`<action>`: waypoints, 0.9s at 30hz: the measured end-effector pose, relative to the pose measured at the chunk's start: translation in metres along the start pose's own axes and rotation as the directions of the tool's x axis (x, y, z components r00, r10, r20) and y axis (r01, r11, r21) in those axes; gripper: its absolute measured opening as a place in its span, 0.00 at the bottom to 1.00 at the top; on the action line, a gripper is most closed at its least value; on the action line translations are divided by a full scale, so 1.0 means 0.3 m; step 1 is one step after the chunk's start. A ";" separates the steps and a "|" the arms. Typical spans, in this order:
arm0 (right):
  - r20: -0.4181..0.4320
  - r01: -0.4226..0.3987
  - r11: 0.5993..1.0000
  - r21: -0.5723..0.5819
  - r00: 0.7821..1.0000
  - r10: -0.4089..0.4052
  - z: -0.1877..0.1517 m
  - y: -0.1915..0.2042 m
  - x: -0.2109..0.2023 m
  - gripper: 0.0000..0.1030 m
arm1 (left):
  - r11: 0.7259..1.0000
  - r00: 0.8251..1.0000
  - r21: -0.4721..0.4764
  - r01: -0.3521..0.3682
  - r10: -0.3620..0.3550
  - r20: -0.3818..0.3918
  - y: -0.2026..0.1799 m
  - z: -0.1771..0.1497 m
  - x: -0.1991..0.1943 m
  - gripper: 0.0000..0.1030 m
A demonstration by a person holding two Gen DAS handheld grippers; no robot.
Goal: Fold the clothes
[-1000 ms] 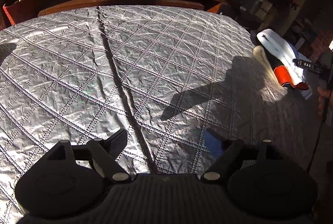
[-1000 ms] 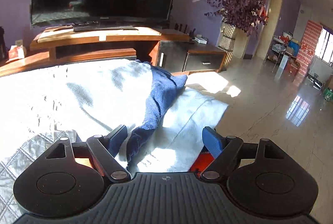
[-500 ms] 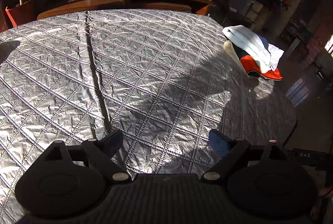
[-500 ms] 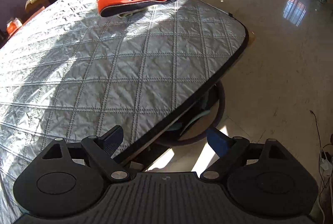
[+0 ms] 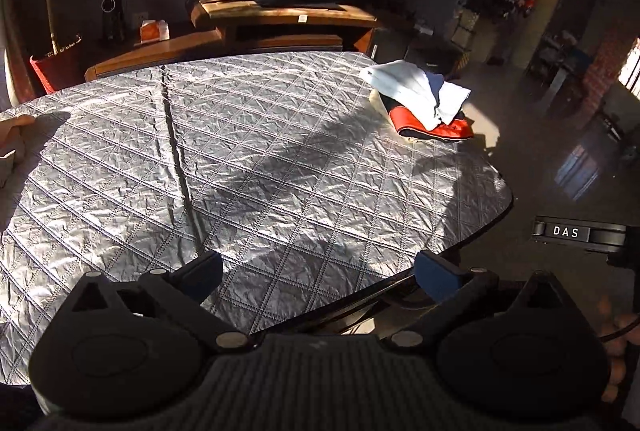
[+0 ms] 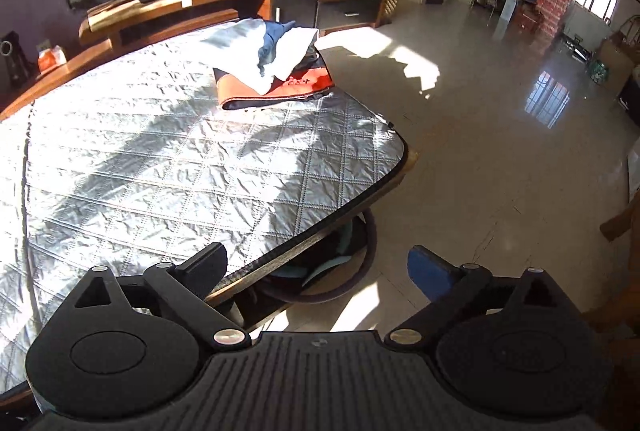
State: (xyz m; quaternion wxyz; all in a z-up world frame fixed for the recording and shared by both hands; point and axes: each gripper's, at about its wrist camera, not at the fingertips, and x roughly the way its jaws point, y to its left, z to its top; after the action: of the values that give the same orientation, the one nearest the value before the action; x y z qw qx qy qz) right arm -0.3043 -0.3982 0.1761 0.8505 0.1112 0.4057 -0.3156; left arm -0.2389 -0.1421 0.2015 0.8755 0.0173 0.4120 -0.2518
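A: Panel one, left wrist view. What do you have, from the left edge across?

B: Your left gripper [image 5: 318, 277] hangs over the near edge of the quilted silver table cover [image 5: 248, 167]. Its jaws are opening, nearly full spread, with nothing between them. On the cover's far right corner lies the clothes pile [image 5: 420, 99]: a white garment on a red-and-black one. A second earlier that pile sat at the picture's right margin, close by. Now it lies well apart, across the cover from you.

A: And panel two, right wrist view?

B: Your right gripper [image 6: 318, 271] also has jaws opening, and they hold nothing. It hangs just off the cover's [image 6: 160, 167] near right corner, one finger over the cover, the other over the tiled floor [image 6: 480, 159]. The pile [image 6: 272, 67] lies at the cover's far right corner, with a navy piece showing between the white folds. A second ago this view was filled by those same white and navy garments, directly under the fingers.

A: What does the change mean for the task?

B: Judged from the frames, you have set a garment on the pile and drawn both grippers back. Below the cover's near right corner a round basket [image 6: 340, 263] shows cloth inside. That is probably your next source, though its contents are too shadowed to name.
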 end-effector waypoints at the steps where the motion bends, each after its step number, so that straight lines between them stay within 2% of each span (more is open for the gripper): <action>1: 0.014 -0.007 1.000 -0.004 1.000 0.007 -0.004 -0.006 -0.033 0.98 | 1.000 1.000 0.000 -0.008 0.008 0.003 -0.012 -0.004 -0.024 0.99; 5: 0.066 -0.024 0.999 -0.030 0.997 0.026 -0.028 -0.023 -0.150 0.99 | 1.000 1.000 -0.021 -0.014 0.014 -0.011 -0.034 -0.045 -0.095 0.99; 9: 0.088 -0.048 0.998 -0.041 0.995 0.052 -0.058 -0.038 -0.222 0.99 | 0.999 0.998 0.004 -0.047 0.047 -0.034 -0.070 -0.088 -0.146 0.99; 15: 0.103 -0.080 0.995 -0.056 0.991 0.085 -0.106 -0.048 -0.292 0.99 | 0.998 0.998 0.021 -0.054 0.054 -0.008 -0.112 -0.130 -0.226 0.99; 21: 0.141 -0.087 0.993 -0.074 0.985 0.097 -0.134 -0.046 -0.357 1.00 | 0.994 0.995 0.059 -0.097 0.097 0.004 -0.148 -0.150 -0.289 0.99; 27: 0.144 -0.093 0.992 -0.081 0.984 0.104 -0.151 -0.048 -0.375 1.00 | 0.993 0.994 0.047 -0.106 0.106 0.007 -0.150 -0.152 -0.314 0.99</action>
State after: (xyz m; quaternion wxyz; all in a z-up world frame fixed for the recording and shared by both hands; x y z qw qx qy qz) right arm -0.3943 -0.3389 0.2334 0.8964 0.0758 0.3467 -0.2656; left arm -0.3421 -0.1302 0.2483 0.8880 0.0593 0.4024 -0.2147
